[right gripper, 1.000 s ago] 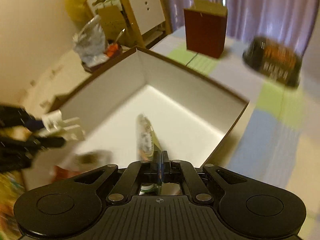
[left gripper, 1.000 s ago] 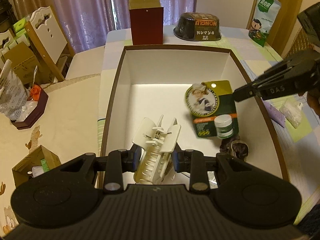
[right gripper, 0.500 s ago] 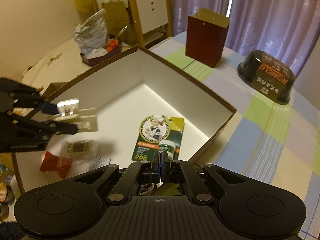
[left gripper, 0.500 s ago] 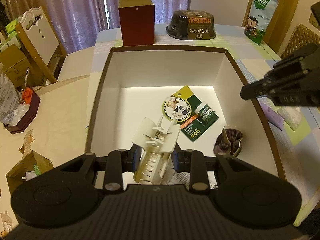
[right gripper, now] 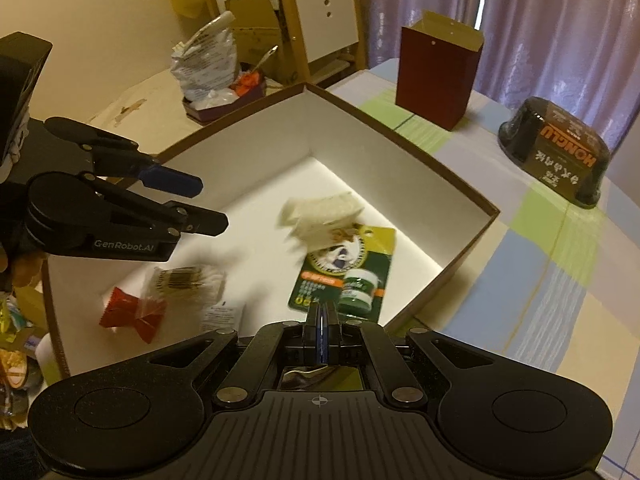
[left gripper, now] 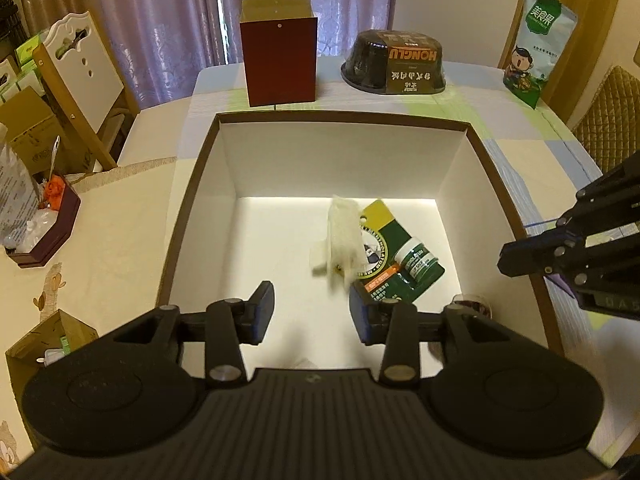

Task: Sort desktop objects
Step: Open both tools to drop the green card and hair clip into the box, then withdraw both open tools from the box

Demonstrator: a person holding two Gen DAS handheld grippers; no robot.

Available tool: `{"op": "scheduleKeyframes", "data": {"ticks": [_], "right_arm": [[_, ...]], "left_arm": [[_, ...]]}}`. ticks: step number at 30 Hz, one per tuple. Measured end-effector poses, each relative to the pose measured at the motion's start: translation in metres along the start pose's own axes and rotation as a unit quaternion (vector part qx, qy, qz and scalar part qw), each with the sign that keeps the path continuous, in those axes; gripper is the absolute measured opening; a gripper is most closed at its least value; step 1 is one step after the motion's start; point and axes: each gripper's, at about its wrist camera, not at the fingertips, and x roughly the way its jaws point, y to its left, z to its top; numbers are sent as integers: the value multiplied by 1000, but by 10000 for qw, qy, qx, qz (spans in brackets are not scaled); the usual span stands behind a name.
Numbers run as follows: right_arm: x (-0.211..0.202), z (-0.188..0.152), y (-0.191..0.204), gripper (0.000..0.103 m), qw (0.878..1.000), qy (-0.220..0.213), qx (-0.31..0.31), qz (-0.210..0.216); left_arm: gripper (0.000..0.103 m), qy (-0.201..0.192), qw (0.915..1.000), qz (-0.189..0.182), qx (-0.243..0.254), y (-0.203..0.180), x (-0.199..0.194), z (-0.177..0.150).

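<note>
Box (left gripper: 224, 168) on desk (left gripper: 520, 152) holds green card pack (left gripper: 404, 256); blurred white hair claw (left gripper: 342, 236) overlaps its left edge, ahead-right of left hand-held gripper (left gripper: 312, 312), jaws wide, nearer. Right hand-held gripper (right gripper: 322, 330) pinched closed, empty.

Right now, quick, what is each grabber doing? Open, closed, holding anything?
Left gripper: open, holding nothing; the white hair clip is blurred above the box floor.
Right gripper: closed, holding nothing visible.
</note>
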Motion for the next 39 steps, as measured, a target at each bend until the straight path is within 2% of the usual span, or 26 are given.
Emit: {"op": "scheduleKeyframes", "data": {"ticks": [5,6,7,8,9,12,14,23,30,31,32,33,39], "right_arm": [[2,-3,7,0,9999,70,-29,74],[2,-3,8,10,9999,76,-35,98],[1,-3,9,30,9999,74,-37,90],[-2,-4,11,73,9999,-34,-70,130],[-6,-5,15,78,9997,-168,-124,156],[-11,-3,22,78,9996,-185,-200,16],[-12,-3,23,78,9997,-162,-162,20],[-21,-14,32,78,9996,-68,-194,-187],[-29,-23,41,79,9994,-82,-208,-270],[-30,-24,42,81,9993,-95,-199,-290],[-31,-25,44,95,9992,-126,-185,-323],[-34,-27,45,103,9990,-207,-177,-350],[-46,-32,50,103,9991,-325,-66,-263]], "left_arm": [[49,194,9997,122,106,0,-8,-10],[50,225,9996,140,118,0,-10,-12],[52,254,9995,157,128,-1,-12,-14],[55,283,9994,174,138,-1,-14,-16],[57,301,9992,203,143,-2,-16,-18],[64,292,9990,287,174,-2,-22,-22],[73,287,9988,343,180,-2,-26,-23],[86,203,9983,457,295,-12,-42,-23],[91,165,9981,485,344,-21,-51,-24],[92,154,9980,502,350,-23,-52,-25],[92,144,9979,511,359,-24,-54,-25],[93,133,9979,519,369,-25,-56,-26],[95,92,9977,581,338,-29,-65,-31]]}}
